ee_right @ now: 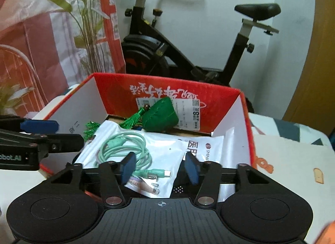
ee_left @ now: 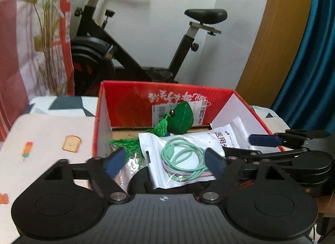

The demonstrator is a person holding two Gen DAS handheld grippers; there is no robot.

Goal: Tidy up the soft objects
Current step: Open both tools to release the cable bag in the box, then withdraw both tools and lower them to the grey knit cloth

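Note:
A red cardboard box (ee_left: pixel 129 99) (ee_right: pixel 217 95) stands open on the table. Inside lie a green fabric sachet (ee_left: pixel 183 118) (ee_right: pixel 162 114) with a tassel, a clear bag of mint-green cables (ee_left: pixel 180 158) (ee_right: pixel 125 145) and a white printed pouch (ee_left: pixel 226 137) (ee_right: pixel 211 145). My left gripper (ee_left: pixel 165 163) hovers over the box's near edge, open wide, its blue pads on either side of the cable bag. My right gripper (ee_right: pixel 160 168) is open above the same bag, its pads apart from it. Each gripper also shows in the other's view, at the box's side.
A black exercise bike (ee_left: pixel 125 55) (ee_right: pixel 188 55) stands behind the box against a white wall. A leafy plant (ee_left: pixel 48 34) and a red-and-white cloth are at the back left. A tablecloth with toast prints (ee_left: pixel 52 135) (ee_right: pixel 293 170) covers the table. A blue curtain (ee_left: pixel 309 65) hangs on the right.

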